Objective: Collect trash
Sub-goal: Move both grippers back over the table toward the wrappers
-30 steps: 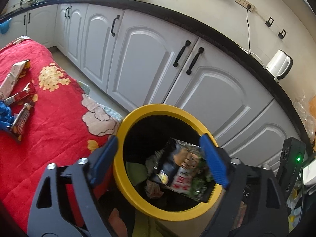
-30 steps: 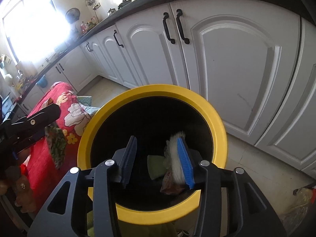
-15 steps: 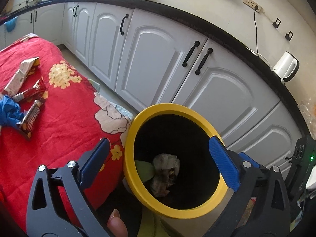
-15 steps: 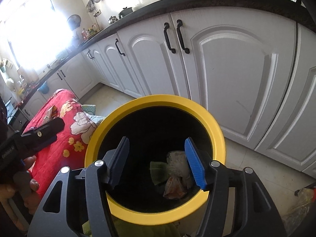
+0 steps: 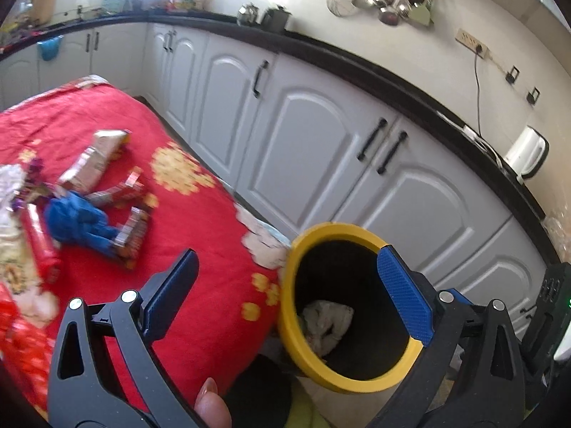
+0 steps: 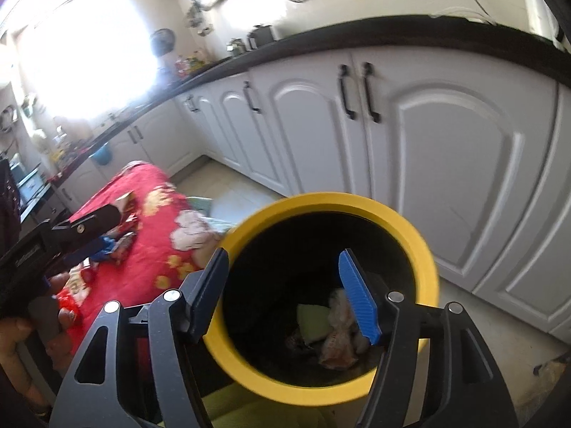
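A black bin with a yellow rim stands on the floor beside a table under a red flowered cloth. Crumpled paper and a pale green scrap lie at its bottom. My left gripper is open and empty, straddling the bin's left rim from above. My right gripper hovers over the bin mouth, its jaws opening with nothing between them. On the cloth lie a blue crumpled piece, a carton and several red wrappers.
White cabinet doors with black handles run behind the bin under a black countertop. A white kettle stands on it. The left gripper shows at the left of the right wrist view, held in a hand.
A dark snack packet between the left jaws and a white wad against the right pad have dropped into the bin. Both grippers opened wider and rose; the left view swung toward the table.
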{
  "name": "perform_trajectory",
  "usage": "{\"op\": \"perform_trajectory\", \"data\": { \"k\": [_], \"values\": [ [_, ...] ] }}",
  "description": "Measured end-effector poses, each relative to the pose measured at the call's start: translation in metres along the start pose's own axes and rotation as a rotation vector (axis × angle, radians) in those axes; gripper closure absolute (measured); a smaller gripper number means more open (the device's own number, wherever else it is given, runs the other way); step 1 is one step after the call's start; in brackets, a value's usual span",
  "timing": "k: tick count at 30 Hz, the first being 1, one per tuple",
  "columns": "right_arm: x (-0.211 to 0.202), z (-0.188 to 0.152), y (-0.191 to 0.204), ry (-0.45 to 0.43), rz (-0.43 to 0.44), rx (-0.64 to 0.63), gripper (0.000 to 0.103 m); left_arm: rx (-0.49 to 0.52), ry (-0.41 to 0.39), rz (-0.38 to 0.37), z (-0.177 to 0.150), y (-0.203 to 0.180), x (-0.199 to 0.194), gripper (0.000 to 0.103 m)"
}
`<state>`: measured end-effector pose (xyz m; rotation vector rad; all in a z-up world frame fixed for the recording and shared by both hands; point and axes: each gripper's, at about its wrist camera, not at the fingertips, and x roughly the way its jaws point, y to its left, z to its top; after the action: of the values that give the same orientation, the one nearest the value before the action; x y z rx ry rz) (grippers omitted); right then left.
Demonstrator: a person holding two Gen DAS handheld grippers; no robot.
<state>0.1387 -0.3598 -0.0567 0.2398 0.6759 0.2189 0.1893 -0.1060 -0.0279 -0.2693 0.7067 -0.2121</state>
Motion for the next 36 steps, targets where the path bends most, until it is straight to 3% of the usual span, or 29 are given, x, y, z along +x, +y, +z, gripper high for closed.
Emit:
{"op": "perform_trajectory", "data": {
  "k": [11, 22, 36],
  "values": [
    [0.01, 0.006, 0.076, 0.021, 0.102, -0.131, 0.039, -0.065, -0.115, 0.096, 0.021, 0.061, -0.049, 0.011],
    [0.025, 0.011, 0.141, 0.039, 0.197, -0.21, 0.039, -0.172, -0.165, 0.176, 0.03, 0.129, -0.081, 0.011],
    [0.081, 0.012, 0.202, 0.116, 0.229, -0.269, 0.042, -0.285, -0.216, 0.29, 0.036, 0.216, -0.104, 0.011]
  ]
}}
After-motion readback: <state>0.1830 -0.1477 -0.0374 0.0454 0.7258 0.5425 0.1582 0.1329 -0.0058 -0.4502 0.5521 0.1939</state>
